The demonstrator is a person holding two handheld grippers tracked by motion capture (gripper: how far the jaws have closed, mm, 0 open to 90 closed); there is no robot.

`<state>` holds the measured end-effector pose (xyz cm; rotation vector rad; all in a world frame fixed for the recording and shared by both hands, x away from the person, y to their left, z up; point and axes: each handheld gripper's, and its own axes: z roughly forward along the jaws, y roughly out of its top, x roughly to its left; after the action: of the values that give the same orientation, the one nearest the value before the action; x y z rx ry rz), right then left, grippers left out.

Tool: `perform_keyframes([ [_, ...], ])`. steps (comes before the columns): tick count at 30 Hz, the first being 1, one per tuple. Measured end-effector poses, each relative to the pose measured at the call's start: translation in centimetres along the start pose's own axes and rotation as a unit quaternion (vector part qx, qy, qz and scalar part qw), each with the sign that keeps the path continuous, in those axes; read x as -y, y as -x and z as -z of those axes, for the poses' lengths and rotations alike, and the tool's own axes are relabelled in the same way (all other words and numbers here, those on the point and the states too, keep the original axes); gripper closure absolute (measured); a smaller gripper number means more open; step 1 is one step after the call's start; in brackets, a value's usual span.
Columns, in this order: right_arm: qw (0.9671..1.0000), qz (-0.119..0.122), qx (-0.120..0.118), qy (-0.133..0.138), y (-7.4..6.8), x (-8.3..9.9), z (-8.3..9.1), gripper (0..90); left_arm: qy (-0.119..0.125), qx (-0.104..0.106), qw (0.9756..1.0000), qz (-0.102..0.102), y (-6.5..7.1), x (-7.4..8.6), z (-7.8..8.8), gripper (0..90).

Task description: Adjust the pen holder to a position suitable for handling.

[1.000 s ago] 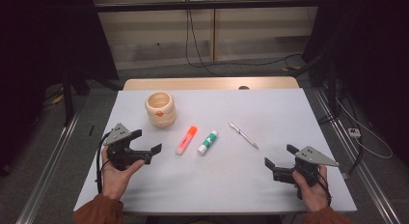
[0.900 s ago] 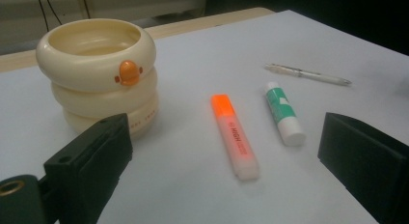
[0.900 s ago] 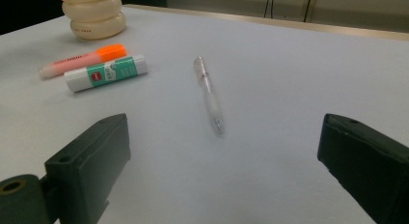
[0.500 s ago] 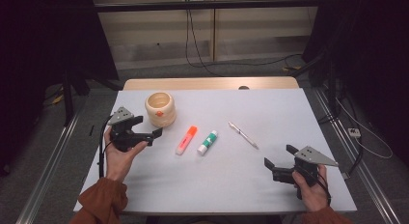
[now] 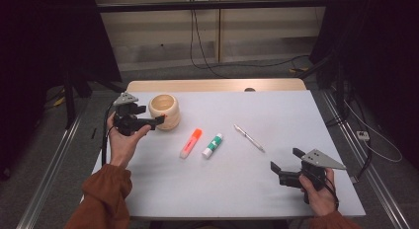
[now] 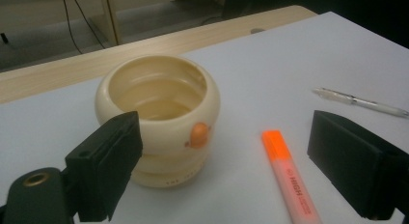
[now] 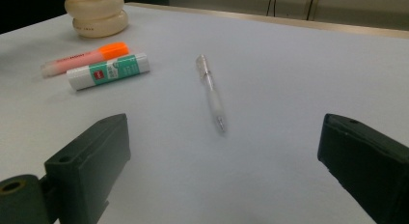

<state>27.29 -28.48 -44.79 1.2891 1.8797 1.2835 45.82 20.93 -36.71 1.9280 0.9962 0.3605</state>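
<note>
Left tool: your left tool (image 5: 157, 120) is held level just left of the cream cup (image 5: 165, 111), one jaw tip at its wall; the jaws have just been closing a little, yet stand released with nothing pinched.
Right tool: your right tool (image 5: 285, 162) rests well right of the cup (jaws spread, empty).
Writing: the orange highlighter (image 6: 291, 176) reads "HIGH"; the glue stick (image 7: 107, 71) label is too small to read.
Surface: pale grey surface (image 5: 257, 110), wooden far edge; pen (image 5: 248, 137) right of the cup; dark room, cables behind.

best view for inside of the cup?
Left gripper view: the cup is close, its hollow open to the camera. High view shows it small, beside the left hand-held gripper. Right gripper view catches just its base.
</note>
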Motion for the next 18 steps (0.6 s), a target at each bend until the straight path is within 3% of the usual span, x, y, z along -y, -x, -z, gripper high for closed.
perform_keyframes([
  [8,1.0,0.0,0.0,-0.001,0.0,0.0,0.0,4.2,-0.02,-0.022,0.9995,0.001,-1.3,-1.2,-1.5,15.1],
  [10,1.0,0.0,0.0,-0.001,0.0,0.0,0.0,4.1,-0.029,-0.018,0.9994,0.007,-1.9,-1.5,-2.0,15.3],
  [12,1.0,-0.001,0.0,-0.001,0.0,0.0,0.0,4.2,-0.032,-0.035,0.9987,0.017,-2.4,-1.7,-2.7,16.3],
  [15,1.0,-0.001,-0.001,-0.001,0.0,0.0,-0.1,4.2,-0.034,-0.032,0.9987,0.022,-2.8,-1.9,-3.1,23.0],
  [18,1.0,-0.001,-0.002,-0.003,0.0,0.0,-0.1,4.2,-0.038,-0.053,0.9976,0.023,-3.4,-2.0,-3.8,29.0],
])
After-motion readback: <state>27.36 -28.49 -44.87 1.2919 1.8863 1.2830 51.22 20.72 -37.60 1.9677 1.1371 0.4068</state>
